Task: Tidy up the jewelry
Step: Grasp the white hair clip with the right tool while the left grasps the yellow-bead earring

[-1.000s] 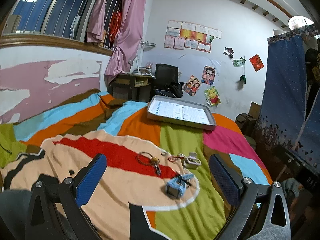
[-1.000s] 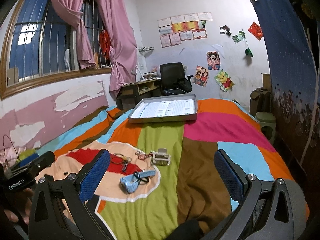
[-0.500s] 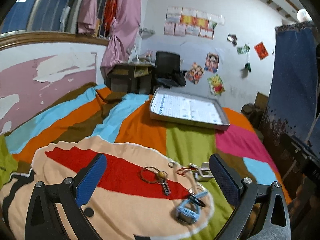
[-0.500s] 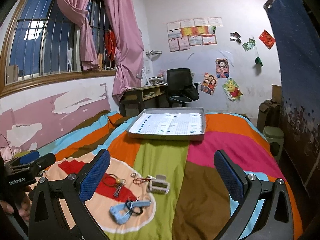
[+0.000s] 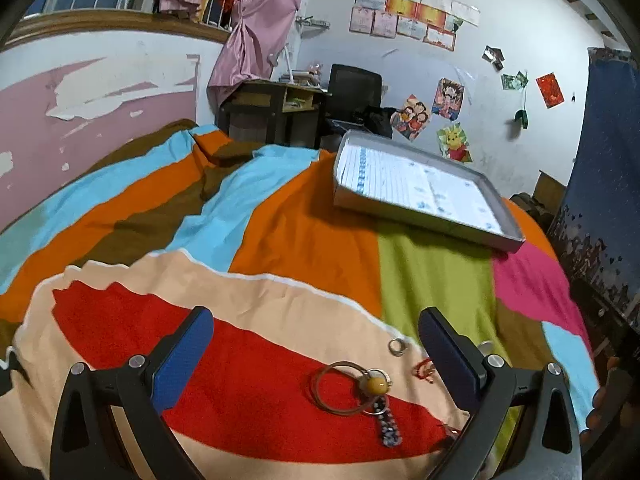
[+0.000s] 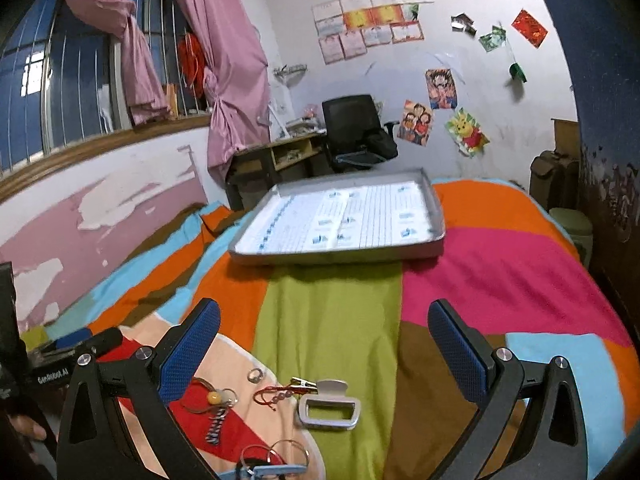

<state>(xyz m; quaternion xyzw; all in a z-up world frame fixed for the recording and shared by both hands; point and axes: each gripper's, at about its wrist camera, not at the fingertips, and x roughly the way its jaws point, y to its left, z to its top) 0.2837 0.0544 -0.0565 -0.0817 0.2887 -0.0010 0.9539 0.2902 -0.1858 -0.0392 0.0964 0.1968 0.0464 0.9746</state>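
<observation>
Jewelry lies on a colourful bedspread. A bangle with a yellow bead and beaded charm (image 5: 352,390) lies between my open left gripper's (image 5: 316,354) fingers; it also shows in the right wrist view (image 6: 214,398). A small silver ring (image 5: 396,346) (image 6: 255,376), a red bead bracelet (image 6: 276,394), a white hair claw clip (image 6: 328,406) and key rings on a blue piece (image 6: 276,464) lie below my open, empty right gripper (image 6: 324,346). A flat grey tray (image 5: 424,196) (image 6: 340,220) rests farther back on the bed.
A pink and white peeling wall (image 5: 92,92) runs along the left of the bed. A desk (image 6: 276,156) and black office chair (image 6: 352,128) stand behind the tray. A dark blue curtain (image 5: 604,152) hangs at the right. The left gripper's body (image 6: 48,364) shows at the right view's left edge.
Both grippers have moved forward and lower over the bed. The jewelry now sits closer and lower in both views, with the bangle between the left fingers. Both stay open.
</observation>
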